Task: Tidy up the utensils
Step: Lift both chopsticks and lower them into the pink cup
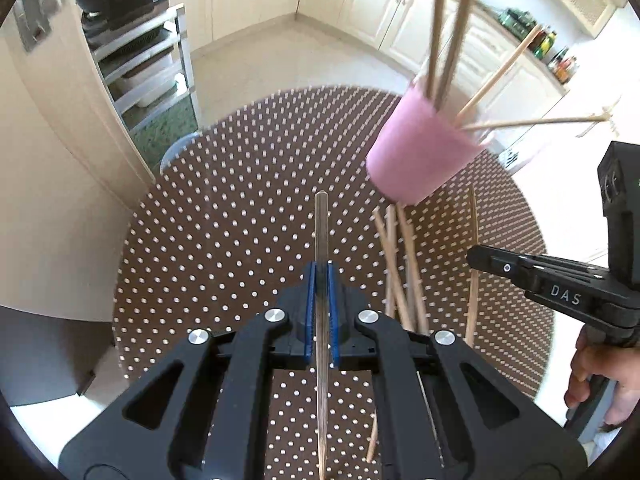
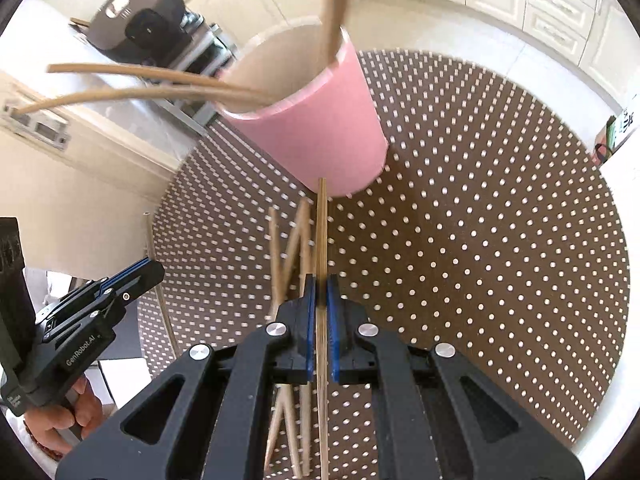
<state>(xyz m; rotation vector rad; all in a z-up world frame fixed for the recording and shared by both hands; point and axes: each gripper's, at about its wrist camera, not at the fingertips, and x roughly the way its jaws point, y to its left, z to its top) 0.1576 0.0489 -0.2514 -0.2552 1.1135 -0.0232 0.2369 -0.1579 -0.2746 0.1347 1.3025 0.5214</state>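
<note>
One pink cup [image 2: 316, 120]. Four chopsticks in the cup [image 1: 444, 40]. Two chopsticks clamped, one per gripper [image 1: 321, 264]. About five loose chopsticks on the surface beside the cup [image 1: 400, 264].

Left wrist view: sits just behind its own fingers [image 1: 310, 316], looking steeply down along them, close over the dotted round table [image 1: 224, 216].
Right wrist view: same seat behind its own fingers [image 2: 310, 316], same downward tilt, equally close.
Shared: pink cup [image 1: 420, 148] [image 2: 320, 128] ahead of both fingertips, loose chopsticks [image 1: 400, 264] [image 2: 294, 248] beside them, the table.
</note>
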